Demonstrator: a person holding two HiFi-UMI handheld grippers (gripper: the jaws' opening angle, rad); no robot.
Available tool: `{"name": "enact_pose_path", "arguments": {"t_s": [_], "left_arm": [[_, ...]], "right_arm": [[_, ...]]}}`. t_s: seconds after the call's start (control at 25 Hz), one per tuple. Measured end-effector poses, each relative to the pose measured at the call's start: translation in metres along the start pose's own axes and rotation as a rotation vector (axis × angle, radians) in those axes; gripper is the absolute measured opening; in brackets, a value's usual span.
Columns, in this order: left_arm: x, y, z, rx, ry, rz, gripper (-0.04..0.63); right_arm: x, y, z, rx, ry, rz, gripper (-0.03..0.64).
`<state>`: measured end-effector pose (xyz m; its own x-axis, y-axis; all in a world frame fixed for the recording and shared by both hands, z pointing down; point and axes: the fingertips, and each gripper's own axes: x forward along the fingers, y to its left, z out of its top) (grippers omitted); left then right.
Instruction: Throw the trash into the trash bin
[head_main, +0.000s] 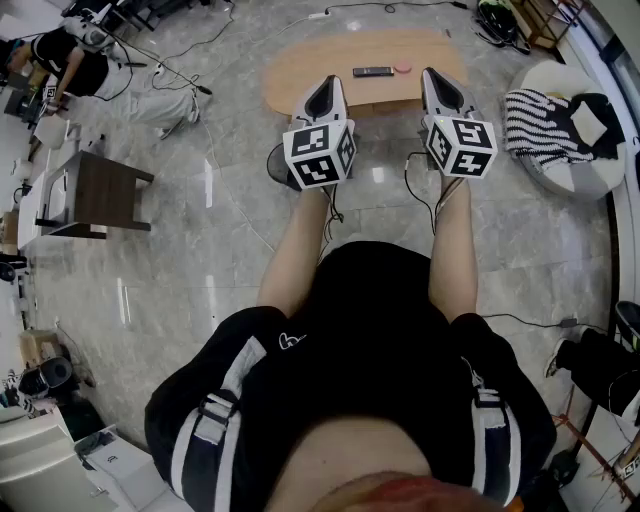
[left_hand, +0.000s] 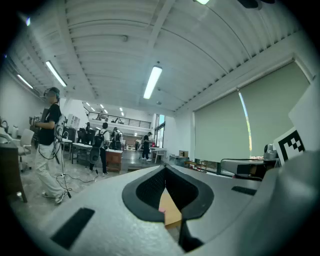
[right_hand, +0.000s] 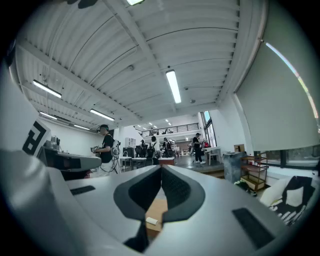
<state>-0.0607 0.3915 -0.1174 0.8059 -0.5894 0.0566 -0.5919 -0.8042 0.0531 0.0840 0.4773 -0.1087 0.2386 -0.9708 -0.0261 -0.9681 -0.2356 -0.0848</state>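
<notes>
Left gripper (head_main: 329, 82) and right gripper (head_main: 433, 74) both clenched, empty. Trash is probably that small pink scrap (head_main: 403, 68) on the oval wooden worktop (head_main: 300, 70) ahead. Looks light and flimsy, I'd pinch across its middle.

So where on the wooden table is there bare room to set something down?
The left end of the wooden table is bare, from its rim to the black remote. The middle is taken by the remote and a small pink thing beside it. The left gripper and right gripper hide its near edge.
</notes>
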Motion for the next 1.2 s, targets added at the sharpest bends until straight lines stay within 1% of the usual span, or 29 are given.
{"name": "enact_pose_path", "arguments": {"t_s": [0.08, 0.2, 0.28, 0.36, 0.44, 0.56, 0.76, 0.92, 1.04, 1.2], "left_arm": [[-0.001, 0.001, -0.001, -0.001, 0.004, -0.003, 0.006], [-0.004, 0.005, -0.004, -0.005, 0.008, 0.004, 0.006], [-0.006, 0.011, -0.007, -0.01, 0.013, 0.017, 0.006], [-0.01, 0.018, -0.009, -0.019, 0.018, 0.039, 0.006], [-0.016, 0.024, -0.012, -0.03, 0.023, 0.065, 0.006], [-0.028, 0.028, -0.017, -0.032, 0.021, 0.09, 0.006], [-0.046, 0.047, -0.017, -0.038, 0.02, 0.13, 0.006], [-0.054, 0.05, -0.013, -0.037, 0.008, 0.141, 0.006], [-0.056, 0.055, -0.014, -0.048, 0.001, 0.154, 0.006], [-0.049, 0.063, -0.016, -0.056, 0.001, 0.156, 0.006]], "right_arm": [[0.0, -0.001, 0.001, 0.009, -0.018, -0.011, 0.011], [-0.004, -0.002, 0.016, -0.01, -0.12, -0.034, 0.012], [-0.006, -0.006, 0.023, -0.032, -0.164, -0.059, 0.012], [-0.008, -0.013, 0.024, -0.006, -0.186, -0.085, 0.012], [-0.01, -0.02, 0.021, 0.025, -0.189, -0.096, 0.012], [-0.012, -0.022, 0.012, 0.051, -0.18, -0.086, 0.012], [-0.001, 0.006, 0.012, 0.055, -0.172, -0.027, 0.012], [0.001, 0.012, 0.016, 0.064, -0.186, 0.001, 0.012], [0.001, 0.015, 0.013, 0.061, -0.177, 0.018, 0.012], [0.006, 0.01, 0.014, 0.062, -0.176, 0.016, 0.012]]}}
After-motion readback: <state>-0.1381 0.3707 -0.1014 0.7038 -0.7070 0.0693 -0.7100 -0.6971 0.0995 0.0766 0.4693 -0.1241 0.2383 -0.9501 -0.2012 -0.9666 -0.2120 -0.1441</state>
